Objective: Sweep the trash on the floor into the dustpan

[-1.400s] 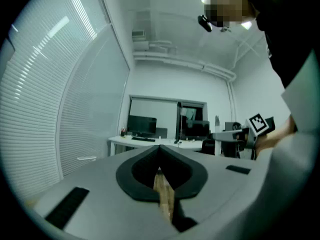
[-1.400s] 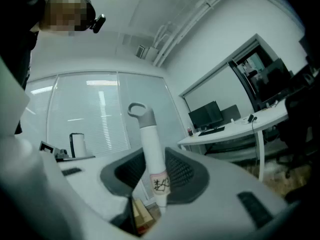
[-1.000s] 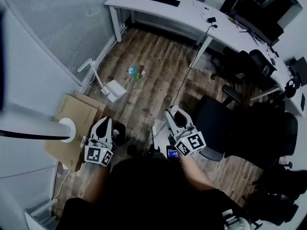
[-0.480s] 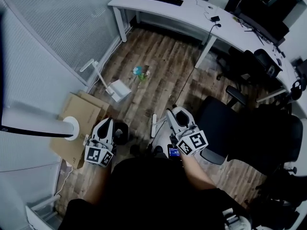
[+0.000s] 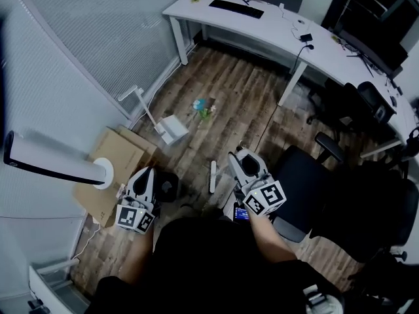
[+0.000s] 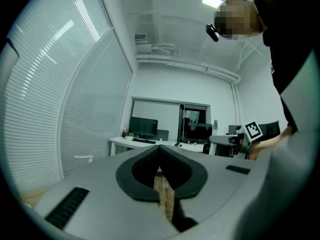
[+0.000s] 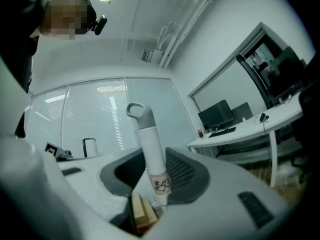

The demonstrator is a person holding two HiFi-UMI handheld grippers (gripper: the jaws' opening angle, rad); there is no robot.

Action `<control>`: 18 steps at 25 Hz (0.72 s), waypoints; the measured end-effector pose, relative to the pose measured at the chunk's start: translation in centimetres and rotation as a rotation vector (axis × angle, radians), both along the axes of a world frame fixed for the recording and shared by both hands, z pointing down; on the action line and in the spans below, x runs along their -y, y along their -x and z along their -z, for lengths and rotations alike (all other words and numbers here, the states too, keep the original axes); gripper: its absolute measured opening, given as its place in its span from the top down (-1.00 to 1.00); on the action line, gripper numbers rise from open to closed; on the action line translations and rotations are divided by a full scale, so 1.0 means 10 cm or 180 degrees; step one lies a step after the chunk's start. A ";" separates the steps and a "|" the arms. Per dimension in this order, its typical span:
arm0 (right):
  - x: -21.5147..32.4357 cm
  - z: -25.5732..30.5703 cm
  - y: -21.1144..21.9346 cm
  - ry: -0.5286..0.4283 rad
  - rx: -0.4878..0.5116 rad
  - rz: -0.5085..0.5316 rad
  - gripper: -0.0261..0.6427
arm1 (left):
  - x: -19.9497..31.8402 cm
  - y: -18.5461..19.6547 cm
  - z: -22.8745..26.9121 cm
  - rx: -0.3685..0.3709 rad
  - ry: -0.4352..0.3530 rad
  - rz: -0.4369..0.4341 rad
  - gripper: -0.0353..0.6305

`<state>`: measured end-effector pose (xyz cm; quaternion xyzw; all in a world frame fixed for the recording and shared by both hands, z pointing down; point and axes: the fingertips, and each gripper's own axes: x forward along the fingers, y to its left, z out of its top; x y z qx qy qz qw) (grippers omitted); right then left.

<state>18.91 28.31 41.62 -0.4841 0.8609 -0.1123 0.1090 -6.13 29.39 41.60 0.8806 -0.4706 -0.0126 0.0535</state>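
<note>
The trash [image 5: 202, 106], a small heap of blue and green scraps, lies on the wood floor ahead of me. A white dustpan [image 5: 173, 129] stands left of it, its long handle [image 5: 141, 100] leaning up to the left. My right gripper [image 5: 239, 158] is shut on a white broom handle [image 7: 150, 149] with a grey loop at its top; the jaws [image 7: 152, 173] clamp it on both sides. A white bar [image 5: 213, 175], apparently the broom's lower end, shows just left of that gripper. My left gripper [image 5: 145, 174] is shut with nothing in it [image 6: 161, 159].
A flat cardboard box [image 5: 111, 169] and a white cylinder on a round base [image 5: 55, 159] lie at my left. A small black bin [image 5: 167, 186] stands by the left gripper. Black office chairs [image 5: 308, 182] stand right. A white desk [image 5: 281, 31] runs along the back.
I have stepped a little across the room with both grippers, so trash and dustpan sit further right in the head view. The right grip on the broom and the shut left gripper are unchanged.
</note>
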 end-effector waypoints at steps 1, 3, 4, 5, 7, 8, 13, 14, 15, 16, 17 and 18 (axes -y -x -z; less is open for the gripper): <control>0.00 -0.01 -0.02 0.0012 0.0004 0.0008 0.58 | -0.01 -0.01 0.01 -0.0003 -0.0004 0.0012 0.91; 0.02 -0.05 -0.05 0.0039 0.0018 0.0019 0.58 | -0.01 -0.03 0.01 -0.0012 0.0001 0.0012 0.91; 0.04 -0.07 -0.06 0.0059 0.0034 0.0021 0.58 | 0.00 -0.04 -0.01 -0.0010 0.0005 0.0005 0.91; 0.06 -0.10 -0.08 0.0080 0.0057 0.0023 0.58 | 0.00 -0.05 -0.03 -0.0006 0.0017 0.0009 0.91; 0.09 -0.13 -0.14 0.0114 0.0089 0.0024 0.58 | 0.04 -0.08 -0.08 0.0002 0.0051 0.0037 0.91; 0.11 -0.14 -0.18 0.0125 0.0088 0.0024 0.58 | 0.07 -0.09 -0.11 0.0006 0.0061 0.0047 0.91; 0.25 -0.15 -0.39 0.0173 0.0070 0.0002 0.57 | 0.26 -0.21 -0.15 -0.0014 0.0108 0.0040 0.91; 0.28 -0.15 -0.43 0.0180 0.0072 -0.0011 0.57 | 0.30 -0.24 -0.16 -0.0015 0.0117 0.0024 0.91; 0.31 -0.15 -0.46 0.0186 0.0072 -0.0025 0.57 | 0.35 -0.27 -0.18 -0.0011 0.0124 0.0005 0.91; 0.35 -0.16 -0.50 0.0190 0.0067 -0.0034 0.57 | 0.41 -0.30 -0.20 -0.0009 0.0132 -0.0012 0.91; 0.38 -0.16 -0.52 0.0196 0.0059 -0.0040 0.57 | 0.46 -0.32 -0.22 -0.0015 0.0140 -0.0025 0.91; 0.42 -0.15 -0.55 0.0202 0.0049 -0.0044 0.57 | 0.52 -0.34 -0.23 -0.0025 0.0144 -0.0035 0.91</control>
